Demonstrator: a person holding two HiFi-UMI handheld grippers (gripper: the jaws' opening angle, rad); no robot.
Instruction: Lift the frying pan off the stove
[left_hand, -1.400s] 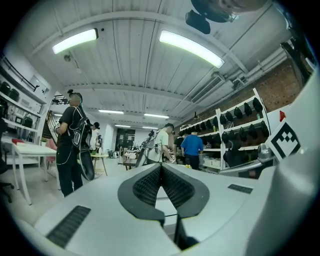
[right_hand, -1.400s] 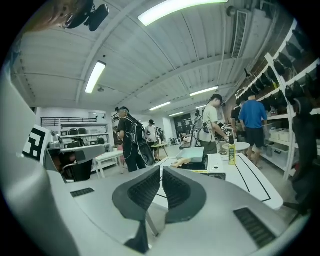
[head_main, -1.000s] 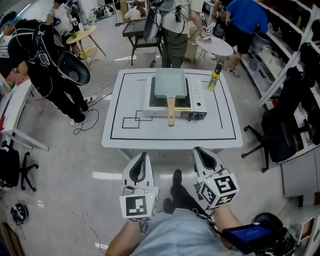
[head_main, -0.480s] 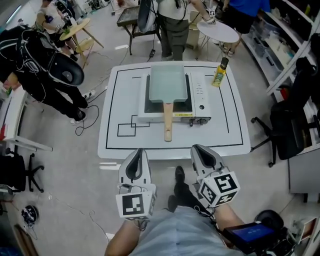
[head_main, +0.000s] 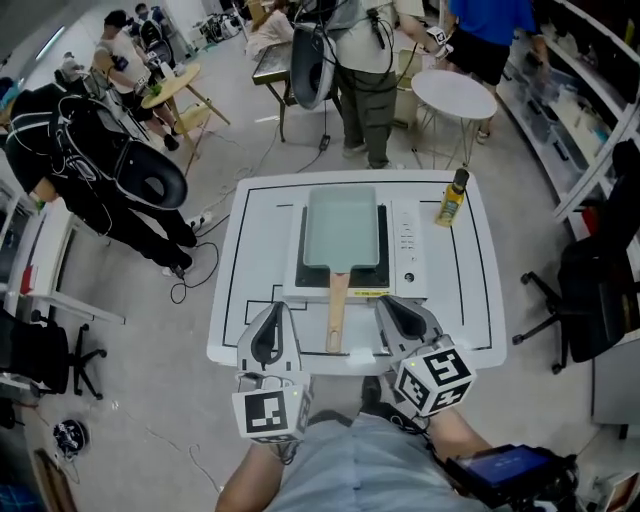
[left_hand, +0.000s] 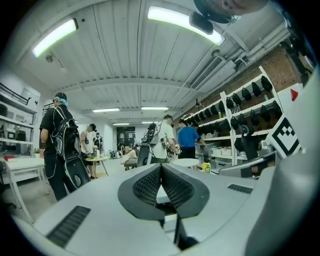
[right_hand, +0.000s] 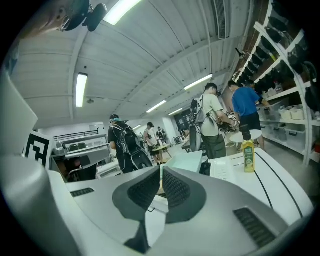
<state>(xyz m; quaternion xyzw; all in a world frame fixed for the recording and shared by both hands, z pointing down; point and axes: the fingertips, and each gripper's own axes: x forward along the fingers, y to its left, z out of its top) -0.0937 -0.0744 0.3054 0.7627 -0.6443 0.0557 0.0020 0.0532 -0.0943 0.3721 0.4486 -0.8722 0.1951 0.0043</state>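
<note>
A pale green rectangular frying pan (head_main: 341, 228) sits on a portable stove (head_main: 404, 252) in the middle of a white table (head_main: 250, 250). Its wooden handle (head_main: 337, 310) points toward me. My left gripper (head_main: 278, 310) hovers over the table's near edge just left of the handle, jaws shut and empty. My right gripper (head_main: 386, 303) is just right of the handle, also shut with nothing in it. In the right gripper view, the pan (right_hand: 187, 161) shows beyond the closed right gripper (right_hand: 161, 168). The left gripper view shows the closed left gripper (left_hand: 161, 166) and little of the table.
A yellow bottle (head_main: 453, 198) stands at the table's far right corner, also seen as the bottle (right_hand: 247, 156) in the right gripper view. Several people stand beyond the table. A round white side table (head_main: 452, 93) is behind, shelves and an office chair (head_main: 590, 300) on the right.
The table has come much closer in the head view. Both grippers, earlier over the floor short of the table, now reach over its near edge on either side of the pan handle.
</note>
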